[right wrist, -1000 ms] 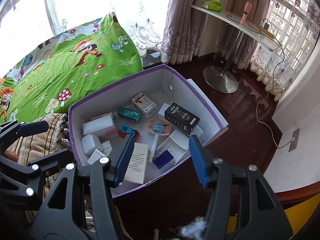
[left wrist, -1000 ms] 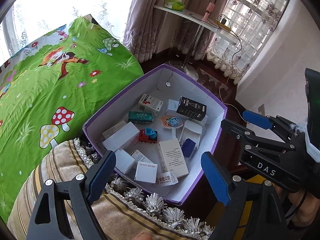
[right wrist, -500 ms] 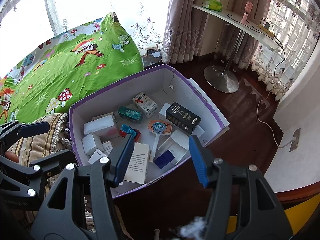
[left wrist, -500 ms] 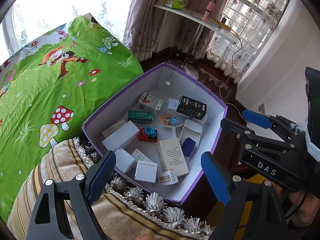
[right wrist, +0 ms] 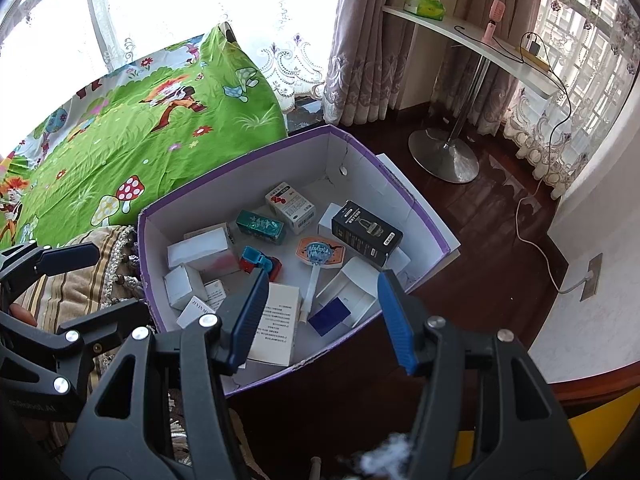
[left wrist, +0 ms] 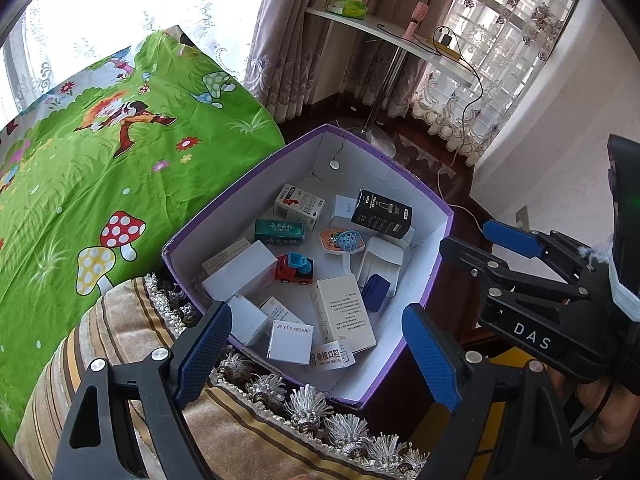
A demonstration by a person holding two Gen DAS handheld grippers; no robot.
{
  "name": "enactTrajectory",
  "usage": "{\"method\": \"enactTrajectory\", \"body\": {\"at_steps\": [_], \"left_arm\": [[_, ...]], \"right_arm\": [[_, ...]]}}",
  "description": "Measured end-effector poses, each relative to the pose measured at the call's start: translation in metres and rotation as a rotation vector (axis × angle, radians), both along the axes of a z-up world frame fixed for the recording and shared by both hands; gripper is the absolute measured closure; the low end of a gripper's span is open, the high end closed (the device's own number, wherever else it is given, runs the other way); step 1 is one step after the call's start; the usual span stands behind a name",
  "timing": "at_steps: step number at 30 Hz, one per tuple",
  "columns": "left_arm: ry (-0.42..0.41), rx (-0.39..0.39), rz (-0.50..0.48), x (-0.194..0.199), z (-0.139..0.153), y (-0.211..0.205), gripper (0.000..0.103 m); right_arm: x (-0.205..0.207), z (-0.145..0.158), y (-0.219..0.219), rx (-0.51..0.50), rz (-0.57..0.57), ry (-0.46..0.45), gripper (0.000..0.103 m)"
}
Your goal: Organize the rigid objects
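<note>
1. Barely anything has changed over the last second: your left claw [left wrist: 316, 352] and right claw [right wrist: 320, 316] have kept their place above the purple-rimmed box [left wrist: 436, 272], with only a slight drift in framing.
2. Both claws are spread wide and hold nothing; no item in the box has shifted.
3. For the task, that means a pause: the scene would suit either a sorting yet to come or one already over.
4. Inside the box, which sits between the bed's green quilt [left wrist: 100, 184] and the dark floor, the things lie jumbled: a black carton [left wrist: 382, 214] toward the far right, a teal carton [left wrist: 279, 233] mid-left, a red toy car [left wrist: 294, 269] at centre, a long white carton [left wrist: 343, 312] near your left claw, and several plain white cartons about them.
</note>
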State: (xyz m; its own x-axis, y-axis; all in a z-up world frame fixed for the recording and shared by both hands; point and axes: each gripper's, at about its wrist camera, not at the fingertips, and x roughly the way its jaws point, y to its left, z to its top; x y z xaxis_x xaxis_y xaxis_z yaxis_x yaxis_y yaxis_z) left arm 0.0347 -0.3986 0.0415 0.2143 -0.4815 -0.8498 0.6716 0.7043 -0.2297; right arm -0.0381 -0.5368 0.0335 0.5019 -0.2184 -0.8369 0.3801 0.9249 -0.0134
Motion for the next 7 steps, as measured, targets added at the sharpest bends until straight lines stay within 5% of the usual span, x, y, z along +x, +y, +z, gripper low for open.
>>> {"method": "enactTrajectory", "body": {"at_steps": [7], "left_arm": [[-0.012,-0.026,-0.027,-0.0041,0.0006,-0.0005,0.015]], "right_arm": [[-0.0015,-0.0003,-0.0010,0.008,-0.005,0.000,0.042]]}}
